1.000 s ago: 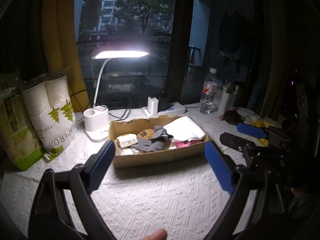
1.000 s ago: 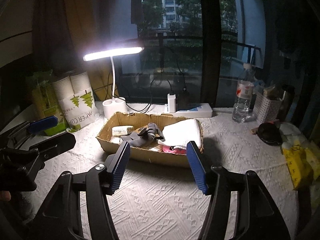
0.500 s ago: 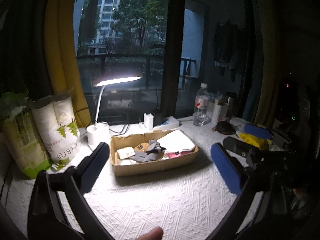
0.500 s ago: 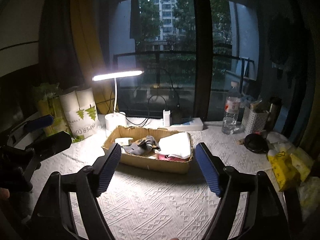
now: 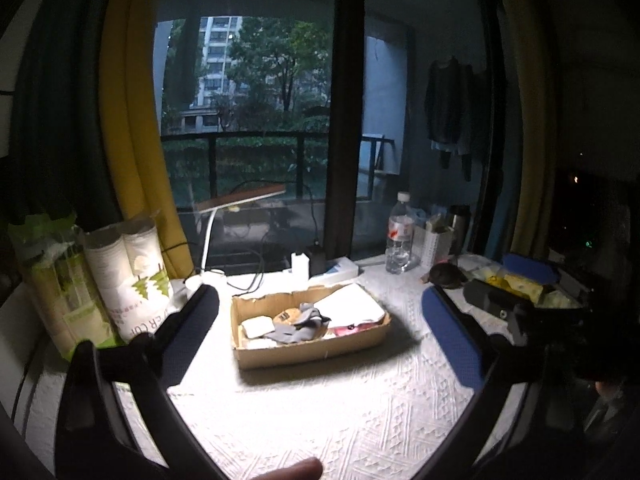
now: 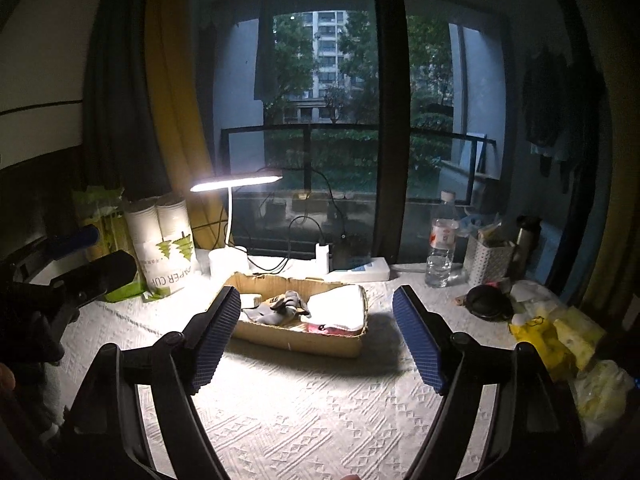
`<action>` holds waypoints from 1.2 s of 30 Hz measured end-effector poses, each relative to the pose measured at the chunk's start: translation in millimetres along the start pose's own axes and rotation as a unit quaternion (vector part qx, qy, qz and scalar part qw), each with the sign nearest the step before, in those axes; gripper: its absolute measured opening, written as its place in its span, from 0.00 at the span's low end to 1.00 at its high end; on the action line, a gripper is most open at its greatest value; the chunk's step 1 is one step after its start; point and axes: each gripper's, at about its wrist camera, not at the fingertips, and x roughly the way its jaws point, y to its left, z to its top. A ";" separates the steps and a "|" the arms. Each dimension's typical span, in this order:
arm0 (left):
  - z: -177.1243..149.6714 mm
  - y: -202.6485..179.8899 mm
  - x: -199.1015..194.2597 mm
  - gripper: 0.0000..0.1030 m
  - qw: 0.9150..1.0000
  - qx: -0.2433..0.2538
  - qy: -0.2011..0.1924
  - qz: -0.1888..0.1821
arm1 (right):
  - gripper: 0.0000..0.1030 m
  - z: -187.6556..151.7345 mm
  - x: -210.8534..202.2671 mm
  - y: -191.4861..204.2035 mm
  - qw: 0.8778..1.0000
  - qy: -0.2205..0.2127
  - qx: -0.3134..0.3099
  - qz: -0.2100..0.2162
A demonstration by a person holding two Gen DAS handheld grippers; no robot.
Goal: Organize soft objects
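Hovering wide open and empty, left gripper (image 5: 320,324) and right gripper (image 6: 318,324) face the cardboard box (image 6: 320,342) of folded cloths (image 6: 340,310).

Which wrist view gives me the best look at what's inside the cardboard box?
Left wrist: it looks down into the cardboard box, showing the grey cloth and white folded cloth. The right wrist view is lower, and a finger covers the box's left end.

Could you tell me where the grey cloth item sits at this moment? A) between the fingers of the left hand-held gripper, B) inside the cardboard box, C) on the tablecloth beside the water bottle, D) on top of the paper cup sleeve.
B: the grey cloth item lies inside the cardboard box, beside the folded white cloth, while both the left hand-held gripper and right hand-held gripper are open and hold nothing.
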 end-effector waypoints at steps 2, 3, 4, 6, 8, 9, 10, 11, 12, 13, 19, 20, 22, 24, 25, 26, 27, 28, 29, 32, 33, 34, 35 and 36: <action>1.5 -1.1 -2.1 0.99 1.000 0.001 -0.003 0.000 | 0.79 0.4 -2.7 -0.1 1.000 -0.002 0.000 -0.001; 2.1 -1.4 -2.4 0.99 1.000 0.000 -0.003 -0.001 | 0.79 0.9 -4.0 -0.2 1.000 -0.003 0.000 -0.003; 2.3 -1.8 -2.5 0.99 1.000 -0.001 -0.004 -0.001 | 0.79 1.1 -5.6 0.1 1.000 -0.005 0.000 -0.003; 3.3 -1.7 -3.8 0.99 1.000 -0.002 -0.004 -0.001 | 0.79 2.0 -7.8 -0.4 1.000 -0.007 0.000 -0.005; 3.5 -1.7 -4.6 0.99 1.000 -0.002 -0.005 0.000 | 0.79 2.8 -8.7 0.7 1.000 -0.008 -0.001 -0.006; 3.7 -1.9 -4.6 0.99 1.000 -0.001 -0.006 0.000 | 0.79 3.1 -8.9 0.7 1.000 -0.008 -0.002 -0.007; 3.9 -1.8 -4.7 0.99 1.000 -0.001 -0.006 -0.001 | 0.79 3.3 -8.4 0.1 1.000 -0.008 -0.002 -0.007; 4.1 -1.7 -5.2 0.99 1.000 0.000 -0.006 0.000 | 0.79 3.2 -8.5 0.0 1.000 -0.008 -0.002 -0.007; 4.1 -1.5 -5.7 0.99 1.000 -0.001 -0.007 0.000 | 0.79 3.3 -8.6 -0.1 1.000 -0.009 -0.001 -0.007; 4.6 -1.8 -5.5 0.99 1.000 0.000 -0.007 0.000 | 0.79 3.4 -8.9 -0.2 1.000 -0.009 -0.001 -0.007; 4.7 -3.1 -6.4 0.99 1.000 0.000 -0.008 0.002 | 0.79 3.3 -9.3 -0.4 1.000 -0.009 0.000 -0.008; 4.8 -2.7 -6.5 0.99 1.000 0.000 -0.008 0.003 | 0.79 3.3 -9.3 -0.4 1.000 -0.009 -0.001 -0.007; 5.5 -1.8 -6.9 0.99 1.000 0.000 -0.009 0.003 | 0.79 3.3 -9.3 -0.5 1.000 -0.009 -0.001 -0.008; 6.4 -1.4 -6.4 0.99 1.000 0.000 -0.009 0.003 | 0.79 3.4 -9.1 -0.6 1.000 -0.009 -0.001 -0.008; 6.4 -1.4 -6.5 0.99 1.000 0.000 -0.009 0.004 | 0.79 3.3 -9.3 -0.6 1.000 -0.009 -0.001 -0.007; 6.5 -0.7 -6.6 0.99 1.000 -0.001 -0.010 0.004 | 0.79 3.3 -9.1 -0.6 1.000 -0.009 -0.001 -0.007; 6.9 -0.5 -6.2 0.99 1.000 -0.001 -0.009 0.004 | 0.79 3.4 -9.1 -0.7 1.000 -0.010 -0.001 -0.007; 6.9 -0.3 -5.9 0.99 1.000 0.000 -0.009 0.005 | 0.79 3.4 -9.0 -0.5 1.000 -0.009 -0.001 -0.007; 7.4 -0.6 -5.7 0.99 1.000 0.000 -0.009 0.005 | 0.79 3.3 -9.1 -0.4 1.000 -0.009 -0.001 -0.007; 8.6 0.2 -5.7 0.99 1.000 0.000 -0.009 0.008 | 0.79 3.3 -9.2 -0.3 1.000 -0.009 -0.001 -0.007; 8.9 0.1 -6.0 0.99 1.000 0.000 -0.010 0.008 | 0.79 3.4 -9.5 -0.4 1.000 -0.009 -0.001 -0.008; 9.0 0.4 -6.0 0.99 1.000 0.001 -0.010 0.009 | 0.79 3.3 -9.2 -0.2 1.000 -0.009 -0.001 -0.007; 8.8 -0.3 -6.1 0.99 1.000 0.001 -0.010 0.010 | 0.79 3.6 -9.3 -0.5 1.000 -0.009 -0.001 -0.007; 8.9 0.2 -6.1 0.99 1.000 0.001 -0.011 0.010 | 0.79 3.4 -9.2 -0.2 1.000 -0.009 -0.001 -0.007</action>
